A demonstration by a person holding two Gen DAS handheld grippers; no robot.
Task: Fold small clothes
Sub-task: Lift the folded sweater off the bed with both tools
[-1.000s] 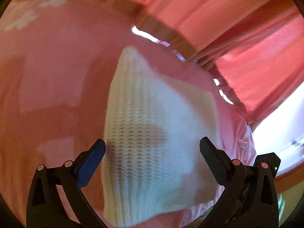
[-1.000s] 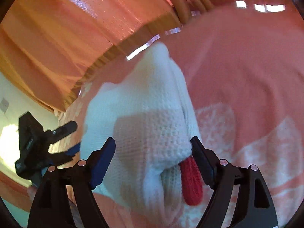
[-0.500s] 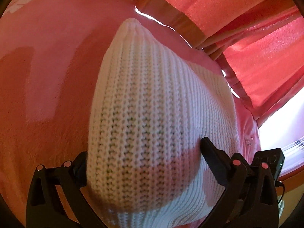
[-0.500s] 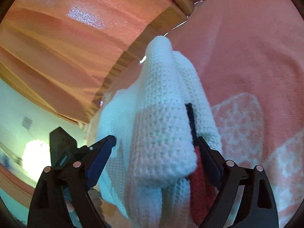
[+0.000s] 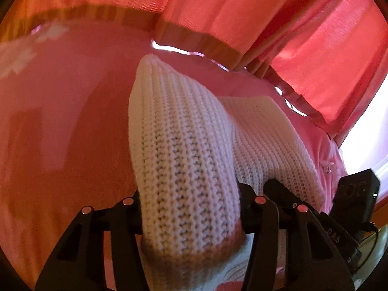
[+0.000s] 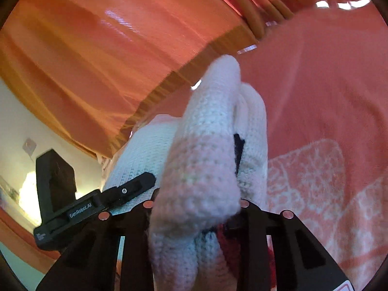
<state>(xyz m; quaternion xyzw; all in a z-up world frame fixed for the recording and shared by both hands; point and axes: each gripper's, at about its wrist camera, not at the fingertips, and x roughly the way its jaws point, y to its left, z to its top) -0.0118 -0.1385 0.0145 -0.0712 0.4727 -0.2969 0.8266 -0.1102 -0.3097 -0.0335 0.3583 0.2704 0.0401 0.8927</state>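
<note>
A white knitted garment (image 5: pixel 184 160) lies on a pink bedspread (image 5: pixel 60 111). My left gripper (image 5: pixel 190 201) is shut on a bunched fold of it, the knit bulging up between the jaws. My right gripper (image 6: pixel 196 206) is shut on another thick fold of the same white knit (image 6: pixel 206 150); a dark and red part (image 6: pixel 238 145) shows in the fold. The left gripper also shows in the right wrist view (image 6: pixel 131 189), just to the left, over the knit. The fingertips are hidden by the cloth.
Red-orange curtains (image 5: pixel 242 12) hang right behind the bed, with a wooden edge (image 5: pixel 194 38) below them. The bedspread has a white lace-like pattern (image 6: pixel 315 174) at the right. A bright window or wall (image 5: pixel 368 131) is at the far right.
Both grippers have closed on the white knit, from wide open a second ago. The cloth now bunches into raised folds between the jaws, and the two grippers stand closer together.
</note>
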